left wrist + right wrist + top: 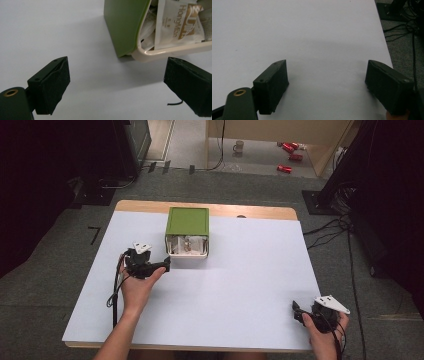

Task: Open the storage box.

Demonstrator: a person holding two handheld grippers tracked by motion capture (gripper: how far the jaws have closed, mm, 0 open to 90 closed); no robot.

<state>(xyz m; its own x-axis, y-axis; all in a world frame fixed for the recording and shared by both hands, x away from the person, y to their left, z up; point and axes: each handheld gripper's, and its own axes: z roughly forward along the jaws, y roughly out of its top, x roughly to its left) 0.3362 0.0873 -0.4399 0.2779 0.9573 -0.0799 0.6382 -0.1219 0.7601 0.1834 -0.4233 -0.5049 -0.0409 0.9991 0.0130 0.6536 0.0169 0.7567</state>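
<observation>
Since our left gripper [165, 266] stands wide and empty at seven o'clock of the green box [187, 221], we should square up to its sachets [175, 22]; our right gripper [297, 312] waits open.

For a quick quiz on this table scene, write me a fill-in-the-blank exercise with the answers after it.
1. The box near the left gripper has a ____ lid.
2. The jaws of the left gripper stand ____, with nothing between them.
3. The right gripper is near the table's ____ corner.
4. The box holds white ____.

Missing words: green; open; near right; packets
</observation>
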